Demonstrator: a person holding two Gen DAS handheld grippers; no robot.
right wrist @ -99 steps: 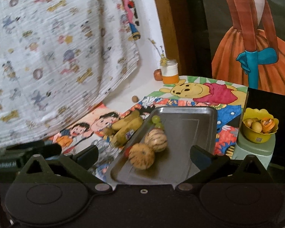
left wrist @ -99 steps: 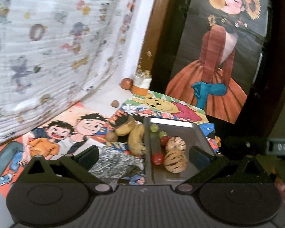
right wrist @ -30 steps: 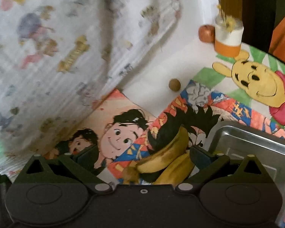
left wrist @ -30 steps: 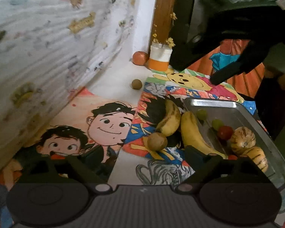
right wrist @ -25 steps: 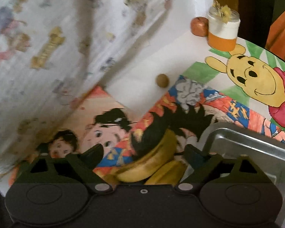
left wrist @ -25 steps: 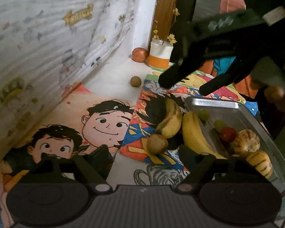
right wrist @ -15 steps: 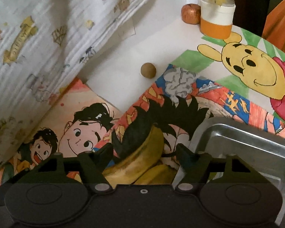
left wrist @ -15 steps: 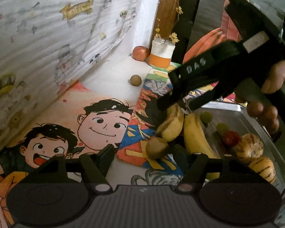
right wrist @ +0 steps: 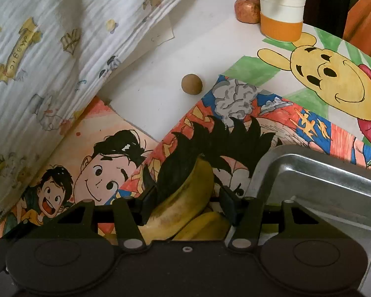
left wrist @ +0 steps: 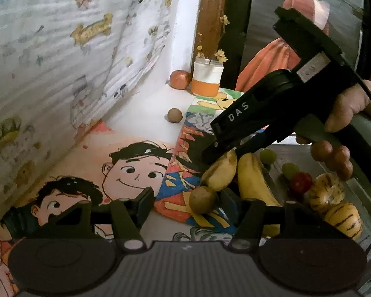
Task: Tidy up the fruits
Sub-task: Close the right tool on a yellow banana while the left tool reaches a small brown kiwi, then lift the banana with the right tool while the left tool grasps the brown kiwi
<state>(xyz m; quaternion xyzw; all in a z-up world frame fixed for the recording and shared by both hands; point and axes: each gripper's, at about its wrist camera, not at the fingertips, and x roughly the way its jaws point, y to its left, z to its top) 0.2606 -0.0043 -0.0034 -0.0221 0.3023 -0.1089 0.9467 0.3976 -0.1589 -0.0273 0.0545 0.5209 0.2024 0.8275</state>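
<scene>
Two bananas lie left of the metal tray [left wrist: 358, 198]. My right gripper [right wrist: 188, 198] is open with its fingers on either side of the spotted banana [right wrist: 183, 200], not clamped; from the left wrist view it reaches down onto that banana [left wrist: 221, 170]. The second banana [left wrist: 253, 180] leans on the tray edge. My left gripper [left wrist: 185, 201] is open, with a small brown fruit [left wrist: 202, 199] between its fingers near the right one. The tray holds two striped melons [left wrist: 326, 194], a red tomato [left wrist: 301, 182] and green grapes [left wrist: 268, 156].
A small brown ball [right wrist: 191, 84], a reddish fruit [right wrist: 247, 10] and an orange-and-white jar [right wrist: 282, 19] stand at the back. A patterned cloth [right wrist: 49, 49] hangs along the left. Cartoon drawings cover the table.
Both grippers have narrowed and moved in. The right one has come down around the spotted banana; the left one has closed in around the brown fruit.
</scene>
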